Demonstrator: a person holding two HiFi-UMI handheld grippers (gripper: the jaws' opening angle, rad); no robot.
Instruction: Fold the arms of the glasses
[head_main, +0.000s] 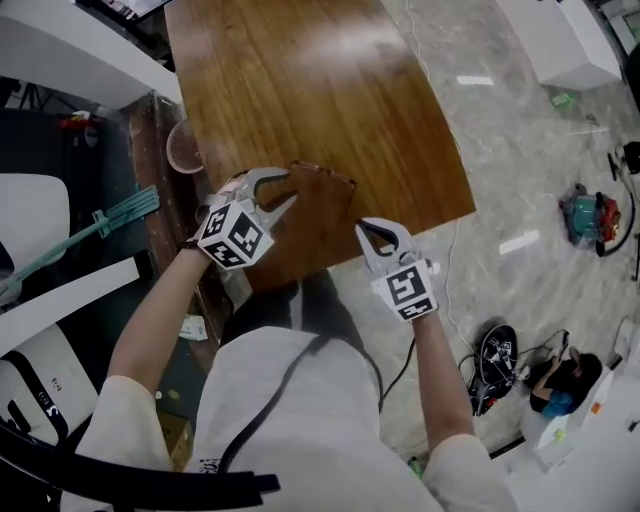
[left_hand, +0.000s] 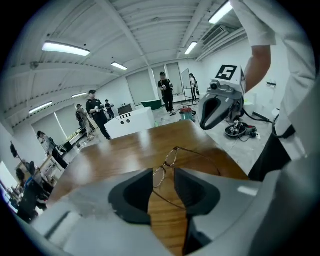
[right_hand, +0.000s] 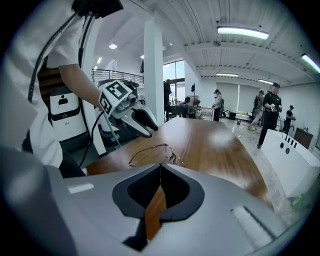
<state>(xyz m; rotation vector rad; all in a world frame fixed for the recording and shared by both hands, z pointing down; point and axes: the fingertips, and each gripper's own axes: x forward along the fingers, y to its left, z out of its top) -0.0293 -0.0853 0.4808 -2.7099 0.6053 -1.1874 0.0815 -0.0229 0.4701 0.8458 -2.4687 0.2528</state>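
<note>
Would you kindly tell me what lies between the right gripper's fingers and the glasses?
Only bare wooden tabletop; the right gripper view shows nothing else between the right gripper and the glasses.

Brown wood table (head_main: 300, 80) on grey marble floor (head_main: 500, 150), cables (head_main: 480, 385) on floor right, white counter (left_hand: 131, 122) past far table end, white pillar (right_hand: 153, 75), windows (right_hand: 174, 75) behind it, white beamed ceiling, strip lights (left_hand: 65, 48) lit, people (left_hand: 96, 107) standing far back

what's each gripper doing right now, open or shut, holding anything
Left gripper: open, holding nothing; thin metal-framed glasses lie just ahead.
Right gripper: shut, empty.
</note>
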